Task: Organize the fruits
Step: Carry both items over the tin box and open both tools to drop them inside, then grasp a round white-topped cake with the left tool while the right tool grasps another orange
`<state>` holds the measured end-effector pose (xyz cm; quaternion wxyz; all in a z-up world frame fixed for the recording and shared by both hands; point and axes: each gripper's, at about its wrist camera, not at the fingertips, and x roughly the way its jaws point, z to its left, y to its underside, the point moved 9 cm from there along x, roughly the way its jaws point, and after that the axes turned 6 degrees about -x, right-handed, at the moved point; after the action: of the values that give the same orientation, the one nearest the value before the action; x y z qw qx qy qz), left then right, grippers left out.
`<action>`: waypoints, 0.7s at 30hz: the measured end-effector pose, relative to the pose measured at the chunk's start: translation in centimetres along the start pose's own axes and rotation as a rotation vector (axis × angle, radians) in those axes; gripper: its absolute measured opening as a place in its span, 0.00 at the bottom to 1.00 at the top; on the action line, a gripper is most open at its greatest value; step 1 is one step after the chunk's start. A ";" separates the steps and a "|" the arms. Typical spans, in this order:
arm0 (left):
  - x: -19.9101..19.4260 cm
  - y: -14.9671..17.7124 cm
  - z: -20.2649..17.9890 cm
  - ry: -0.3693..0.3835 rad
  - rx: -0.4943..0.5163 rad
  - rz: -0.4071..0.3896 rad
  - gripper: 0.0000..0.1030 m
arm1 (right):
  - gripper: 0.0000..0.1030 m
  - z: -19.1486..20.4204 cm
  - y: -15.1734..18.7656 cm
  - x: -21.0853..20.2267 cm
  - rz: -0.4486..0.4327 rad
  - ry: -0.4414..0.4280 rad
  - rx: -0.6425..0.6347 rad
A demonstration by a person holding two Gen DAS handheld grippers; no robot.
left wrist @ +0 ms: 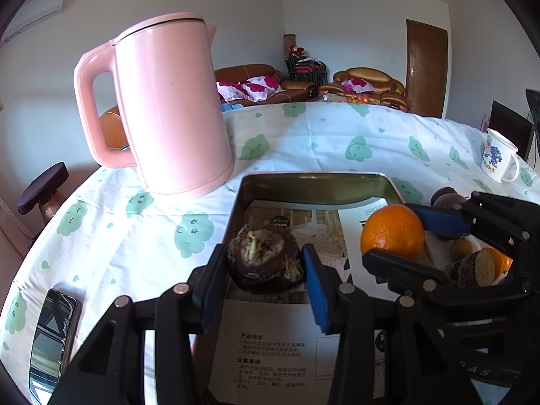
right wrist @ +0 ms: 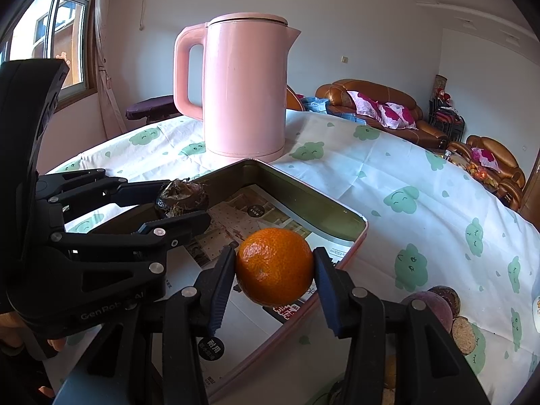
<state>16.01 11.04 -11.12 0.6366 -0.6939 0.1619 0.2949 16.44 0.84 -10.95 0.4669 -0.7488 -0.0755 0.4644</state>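
left gripper (left wrist: 266, 263) is clamped on a dark brown, rough-skinned round fruit with a dried fibrous top (left wrist: 265, 258), its blue-padded fingers pressing both sides, above the near left part of a shallow rectangular metal tin with a pink outer rim (left wrist: 314, 185). whether the fruit touches the tin floor cannot be told. right gripper (right wrist: 275, 266) is clamped on a round orange citrus fruit (right wrist: 275, 266), one pad on each side, over the right part of the same tin. a printed paper sheet with black text (left wrist: 270, 347) lines the tin bottom.

the tin sits on a table covered with a white cloth printed with green cloud faces (left wrist: 337, 141). a tall pink plastic electric kettle with a handle (left wrist: 168, 101) stands upright just beyond the tin's far left corner. to the right of the tin lie more fruits: a dark purple round one (right wrist: 435, 307), a cut brown piece with a tan face (left wrist: 476, 266) and a small yellowish-green one (left wrist: 460, 246). a white mug with a blue cartoon print (left wrist: 499, 158) stands near the far right edge, and a black phone with a glossy screen (left wrist: 50, 337) lies flat on the near left.
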 end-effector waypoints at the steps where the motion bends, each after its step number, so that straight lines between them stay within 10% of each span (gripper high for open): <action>1: 0.0 0.0 0.0 -0.001 -0.001 -0.004 0.45 | 0.48 0.0 0.0 0.0 0.000 -0.001 -0.002; 21: -5.4 -0.8 -1.3 0.042 -0.073 -0.187 0.84 | 0.63 -3.1 0.8 -7.3 -0.115 0.159 0.011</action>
<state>12.56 9.09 -7.17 0.6322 -0.7347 0.0989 0.2252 14.50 -5.49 -6.58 0.5015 -0.7752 -0.0786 0.3760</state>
